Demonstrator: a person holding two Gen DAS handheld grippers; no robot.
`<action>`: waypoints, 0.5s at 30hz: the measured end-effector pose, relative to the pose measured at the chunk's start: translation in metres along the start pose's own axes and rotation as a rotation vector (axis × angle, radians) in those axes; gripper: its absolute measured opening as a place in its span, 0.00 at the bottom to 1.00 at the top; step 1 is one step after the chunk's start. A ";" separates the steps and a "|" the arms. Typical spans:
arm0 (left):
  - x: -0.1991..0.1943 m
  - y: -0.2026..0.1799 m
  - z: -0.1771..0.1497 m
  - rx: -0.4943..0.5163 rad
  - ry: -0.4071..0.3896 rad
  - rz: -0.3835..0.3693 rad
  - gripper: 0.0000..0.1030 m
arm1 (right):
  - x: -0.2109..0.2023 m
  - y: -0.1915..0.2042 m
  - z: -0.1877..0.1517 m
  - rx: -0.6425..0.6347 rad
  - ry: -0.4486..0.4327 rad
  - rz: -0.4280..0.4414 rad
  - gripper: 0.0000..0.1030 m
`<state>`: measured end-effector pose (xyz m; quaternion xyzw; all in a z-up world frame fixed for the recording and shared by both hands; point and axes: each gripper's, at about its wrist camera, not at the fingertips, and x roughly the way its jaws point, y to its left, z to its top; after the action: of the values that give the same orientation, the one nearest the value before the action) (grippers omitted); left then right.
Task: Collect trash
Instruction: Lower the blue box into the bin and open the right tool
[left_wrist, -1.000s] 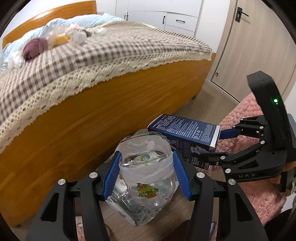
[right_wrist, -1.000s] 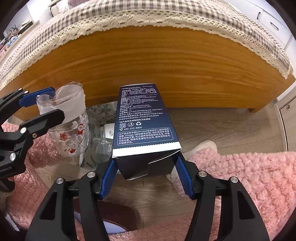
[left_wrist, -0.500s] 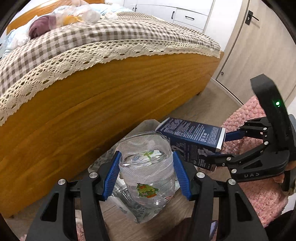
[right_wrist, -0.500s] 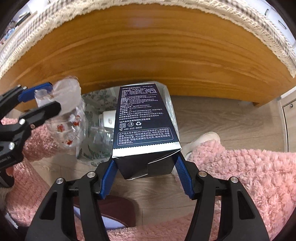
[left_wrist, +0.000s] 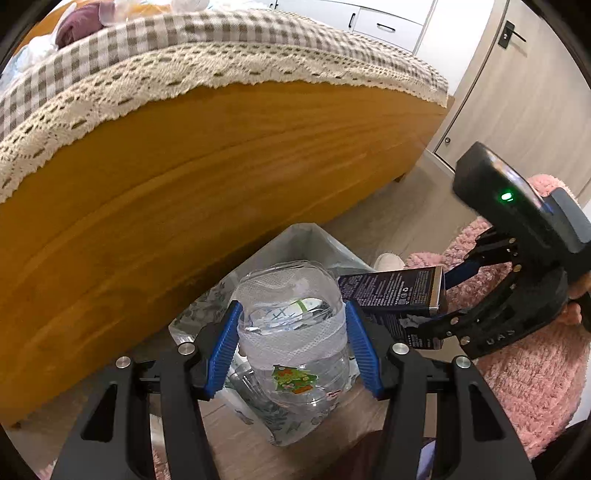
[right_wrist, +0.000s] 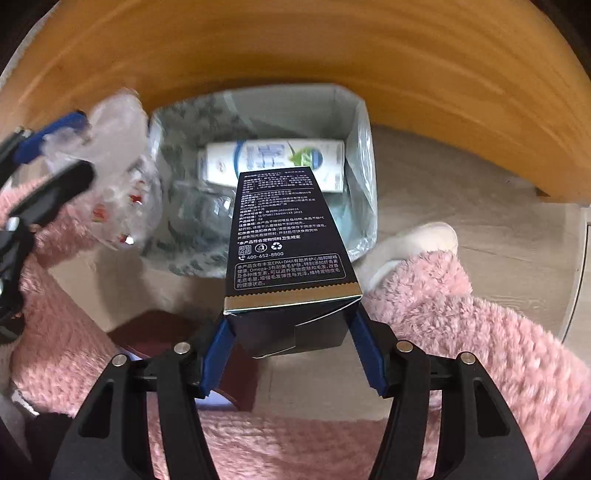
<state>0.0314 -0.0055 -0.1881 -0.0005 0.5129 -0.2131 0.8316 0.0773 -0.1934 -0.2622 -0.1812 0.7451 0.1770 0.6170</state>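
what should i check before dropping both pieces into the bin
1. Right gripper clamped on dark box: ok.
2. Left gripper clamped on clear bottle: ok.
3. Box over lined bin: ok, far end above the opening.
4. Bottle over the bin: cannot tell, looks near its left edge.
5. Room inside: ok, white bottle lies at the back.
6. Slipper outside the bin: ok.

The bedspread (left_wrist: 207, 33) is brown-and-white gingham edged in cream lace. The bed frame (left_wrist: 221, 177) is honey-orange wood. The carton (right_wrist: 286, 236) is dark navy with white print. The clear bottle (left_wrist: 291, 332) carries green-red stickers. The person's sleeve (right_wrist: 461, 332) is fluffy pink.
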 end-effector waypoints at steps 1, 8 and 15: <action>0.002 0.002 -0.001 -0.004 0.005 0.002 0.53 | 0.005 0.000 0.006 -0.007 0.020 -0.012 0.57; 0.005 0.012 -0.002 -0.040 0.019 0.008 0.53 | 0.037 0.001 0.042 -0.049 0.233 -0.040 0.57; -0.001 0.021 0.000 -0.075 -0.009 -0.001 0.53 | 0.068 0.004 0.073 -0.052 0.381 -0.110 0.57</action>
<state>0.0382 0.0138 -0.1917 -0.0330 0.5167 -0.1941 0.8332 0.1263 -0.1577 -0.3414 -0.2677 0.8326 0.1246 0.4686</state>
